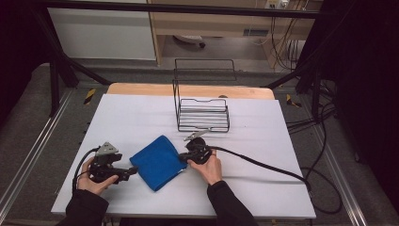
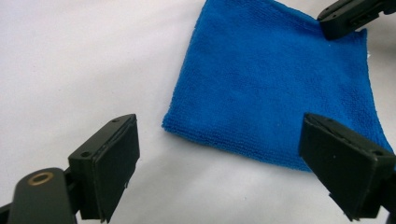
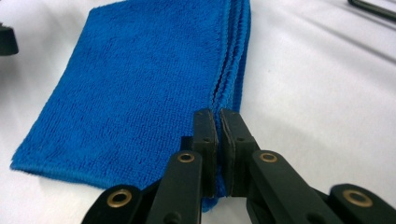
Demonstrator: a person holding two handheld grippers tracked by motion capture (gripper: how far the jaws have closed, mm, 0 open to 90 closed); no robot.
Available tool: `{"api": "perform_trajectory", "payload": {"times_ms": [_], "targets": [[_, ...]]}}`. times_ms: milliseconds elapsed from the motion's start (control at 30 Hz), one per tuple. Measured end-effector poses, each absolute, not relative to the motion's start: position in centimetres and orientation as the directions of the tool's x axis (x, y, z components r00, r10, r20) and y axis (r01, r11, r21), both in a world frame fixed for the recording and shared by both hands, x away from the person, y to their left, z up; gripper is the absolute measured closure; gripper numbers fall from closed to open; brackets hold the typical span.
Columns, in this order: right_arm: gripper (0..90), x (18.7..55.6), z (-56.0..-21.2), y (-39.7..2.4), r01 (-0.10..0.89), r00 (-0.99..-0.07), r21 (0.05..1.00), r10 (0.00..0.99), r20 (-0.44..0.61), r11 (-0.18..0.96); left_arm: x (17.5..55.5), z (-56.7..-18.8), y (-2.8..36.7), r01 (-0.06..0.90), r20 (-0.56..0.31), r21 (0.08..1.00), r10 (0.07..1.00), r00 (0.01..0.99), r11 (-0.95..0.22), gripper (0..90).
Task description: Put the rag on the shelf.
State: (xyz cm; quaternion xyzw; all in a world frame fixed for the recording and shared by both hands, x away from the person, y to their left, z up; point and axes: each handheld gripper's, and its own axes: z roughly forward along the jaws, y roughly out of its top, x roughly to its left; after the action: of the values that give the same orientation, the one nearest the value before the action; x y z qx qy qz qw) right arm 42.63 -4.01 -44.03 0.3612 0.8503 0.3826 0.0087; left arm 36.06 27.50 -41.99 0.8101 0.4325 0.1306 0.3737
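Blue cloth (image 1: 158, 161) between both tongs

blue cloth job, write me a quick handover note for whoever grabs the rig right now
Right gripper: jaws shut on a corner of the blue cloth, at its right side.
Left gripper: jaws wide open, low over the table, just short of the cloth's left edge, nothing between them.
Cloth: folded in layers, lying flat near the front of the table.
Wire rack: behind the cloth, nothing in it.
Done: one corner pinched.
Left: probably close the left gripper on the near edge, then lift or fold.
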Motion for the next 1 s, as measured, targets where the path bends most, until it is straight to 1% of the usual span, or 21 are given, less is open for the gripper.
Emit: {"api": "perform_trajectory", "payload": {"times_ms": [33,100,200,267,300,333,400,500,567,633,767,1000], "targets": [[75.3,42.5,-44.1,-4.0,0.601,-0.736,0.66,0.634,0.238,0.451,36.1,-42.0,27.5,0.603,-0.112,0.719,0.798,0.593,-0.347,12.8],[68.0,42.5,-44.4,-4.0,0.589,-0.74,0.662,0.638,0.213,0.463,36.1,-42.0,27.5,0.603,-0.111,0.719,0.798,0.592,-0.347,12.8],[65.1,42.7,-44.8,-3.9,0.58,-0.745,0.668,0.636,0.202,0.467,36.1,-42.0,27.6,0.602,-0.111,0.72,0.799,0.591,-0.345,12.8],[64.9,42.7,-44.8,-3.9,0.583,-0.744,0.665,0.636,0.207,0.466,36.1,-41.9,27.6,0.602,-0.112,0.721,0.8,0.589,-0.342,12.8],[65.4,42.7,-44.7,-3.9,0.588,-0.745,0.659,0.632,0.215,0.469,36.1,-41.9,27.7,0.601,-0.11,0.722,0.802,0.588,-0.342,12.8],[69.3,42.5,-44.7,-3.9,0.602,-0.742,0.646,0.627,0.238,0.468,36.1,-41.9,27.7,0.601,-0.109,0.724,0.804,0.585,-0.339,12.8],[72.3,42.3,-44.7,-3.8,0.606,-0.744,0.641,0.622,0.245,0.472,36.1,-41.9,27.7,0.601,-0.108,0.724,0.804,0.585,-0.339,12.8],[81.1,42.1,-44.7,-3.8,0.626,-0.738,0.622,0.616,0.277,0.471,36.2,-41.9,27.7,0.601,-0.107,0.724,0.805,0.584,-0.339,12.8],[84.1,41.9,-44.7,-3.8,0.635,-0.732,0.617,0.617,0.287,0.465,36.2,-42.0,27.8,0.601,-0.108,0.725,0.806,0.582,-0.337,12.8],[84.7,41.8,-44.6,-3.8,0.635,-0.732,0.619,0.616,0.291,0.462,36.2,-42.0,27.8,0.601,-0.111,0.726,0.806,0.581,-0.334,12.8],[85.9,41.3,-44.1,-4.6,0.644,-0.717,0.644,0.621,0.317,0.414,36.2,-41.9,28.0,0.603,-0.112,0.728,0.81,0.576,-0.328,12.8],[86.0,39.8,-42.2,-6.5,0.641,-0.7,0.661,0.651,0.295,0.39,36.2,-41.9,27.9,0.601,-0.108,0.727,0.81,0.576,-0.331,12.7]]}}
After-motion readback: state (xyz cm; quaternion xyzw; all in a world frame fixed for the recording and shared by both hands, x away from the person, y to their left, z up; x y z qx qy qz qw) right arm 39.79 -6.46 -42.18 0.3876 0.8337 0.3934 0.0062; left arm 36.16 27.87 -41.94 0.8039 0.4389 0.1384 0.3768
